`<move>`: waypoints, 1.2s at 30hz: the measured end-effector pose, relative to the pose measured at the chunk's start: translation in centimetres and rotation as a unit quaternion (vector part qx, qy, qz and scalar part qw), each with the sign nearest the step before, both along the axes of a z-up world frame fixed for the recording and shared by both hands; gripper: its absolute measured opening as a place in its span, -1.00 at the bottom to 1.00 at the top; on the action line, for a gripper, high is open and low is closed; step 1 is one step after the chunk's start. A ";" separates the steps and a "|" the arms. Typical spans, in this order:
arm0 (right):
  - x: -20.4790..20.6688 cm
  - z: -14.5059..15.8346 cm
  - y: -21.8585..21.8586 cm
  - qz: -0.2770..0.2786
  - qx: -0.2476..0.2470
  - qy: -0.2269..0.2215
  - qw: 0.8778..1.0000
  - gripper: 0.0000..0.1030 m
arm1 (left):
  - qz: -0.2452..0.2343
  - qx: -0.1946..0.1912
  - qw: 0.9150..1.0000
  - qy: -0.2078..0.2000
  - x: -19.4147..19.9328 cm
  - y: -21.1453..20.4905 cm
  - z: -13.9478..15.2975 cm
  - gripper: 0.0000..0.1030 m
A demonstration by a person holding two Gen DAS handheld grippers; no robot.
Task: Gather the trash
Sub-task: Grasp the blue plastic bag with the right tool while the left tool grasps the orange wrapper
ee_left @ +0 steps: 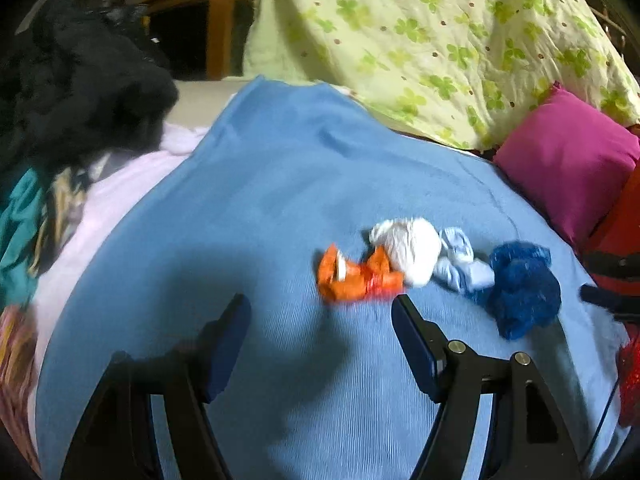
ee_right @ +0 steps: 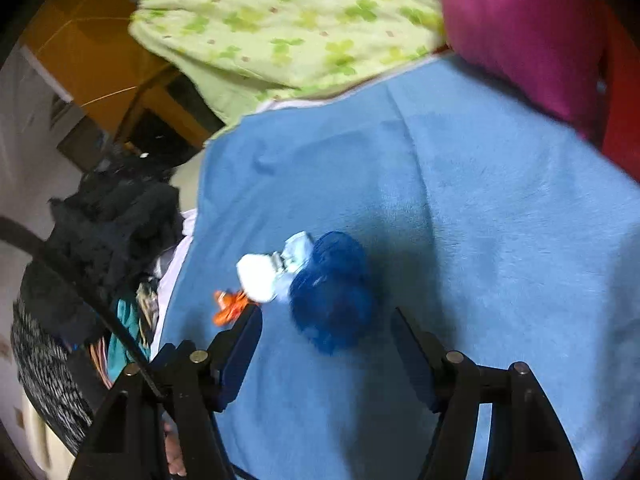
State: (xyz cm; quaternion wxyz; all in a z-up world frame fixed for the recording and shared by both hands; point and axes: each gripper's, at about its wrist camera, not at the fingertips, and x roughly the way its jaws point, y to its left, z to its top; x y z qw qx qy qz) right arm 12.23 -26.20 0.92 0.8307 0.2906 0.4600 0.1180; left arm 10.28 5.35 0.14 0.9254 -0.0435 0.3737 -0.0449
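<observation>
A: Looking down at a bed under a blue blanket [ee_left: 280, 200]. Lying in a row: orange wrapper [ee_left: 356, 276], white wad [ee_left: 408, 248], pale blue scrap [ee_left: 460, 264], dark blue crumple [ee_left: 520, 284], each touching its neighbour.

B: And from the right wrist camera?

A: Seeing the dark blue crumple [ee_right: 332, 288] at twelve o'clock from the right hand-held gripper [ee_right: 326, 332], just beyond the fingertips. Jaws spread, nothing between them yet. White wad [ee_right: 258, 280] at eleven o'clock, orange wrapper [ee_right: 228, 306] at ten, beside the left fingertip.

B: Left side?

A: Left hand-held gripper [ee_left: 320, 320] also spread and empty, hovering over bare blanket. Orange wrapper at one o'clock, near the right-side finger.

B: Surroundings?

A: Green clover quilt [ee_left: 440, 40] at twelve, magenta pillow [ee_left: 568, 168] at two, dark clothes pile [ee_left: 80, 88] at ten.

B: Doing the pick well?

A: Probably centring the right jaws on the crumple before closing, keeping the pads off the blanket so as not to be pinching cloth. Soft, light, likely squashing; taking a deep bite. Possibly dragging the pale scrap [ee_right: 296, 252] along.
</observation>
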 end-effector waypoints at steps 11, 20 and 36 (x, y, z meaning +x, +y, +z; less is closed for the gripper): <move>3.8 -4.3 2.2 0.005 0.010 0.038 0.999 0.18 | -0.105 -0.034 0.992 0.065 6.2 -1.0 -3.2 0.42; 1.0 -3.9 1.6 0.021 0.033 0.023 0.999 0.05 | -0.170 0.006 0.981 0.097 4.3 -3.7 -5.1 -0.69; -11.8 1.7 -4.2 0.010 -0.004 -0.046 0.999 0.05 | -0.180 -0.002 0.981 0.073 -4.2 -4.9 -2.6 -0.91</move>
